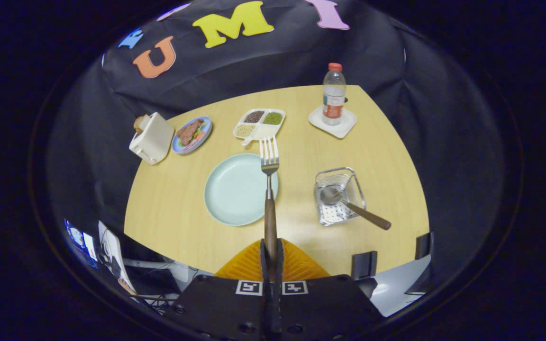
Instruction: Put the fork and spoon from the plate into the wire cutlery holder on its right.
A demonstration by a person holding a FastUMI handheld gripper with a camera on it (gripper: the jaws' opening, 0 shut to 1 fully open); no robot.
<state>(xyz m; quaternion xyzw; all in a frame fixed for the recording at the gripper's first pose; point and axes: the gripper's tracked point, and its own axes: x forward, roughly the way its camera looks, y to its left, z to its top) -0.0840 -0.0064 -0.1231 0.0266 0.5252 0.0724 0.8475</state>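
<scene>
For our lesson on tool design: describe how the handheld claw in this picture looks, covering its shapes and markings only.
The claw has two narrow upright fingers backed by ribbed, fan-shaped pads. Behind them sits a broad, dark, flat body with visible screw heads and two square black-and-white tag markers.

Toaster (152,138), food plate (191,134), sectioned tray (259,124), bottle (333,94) on perhaps a coaster (332,123).
</scene>
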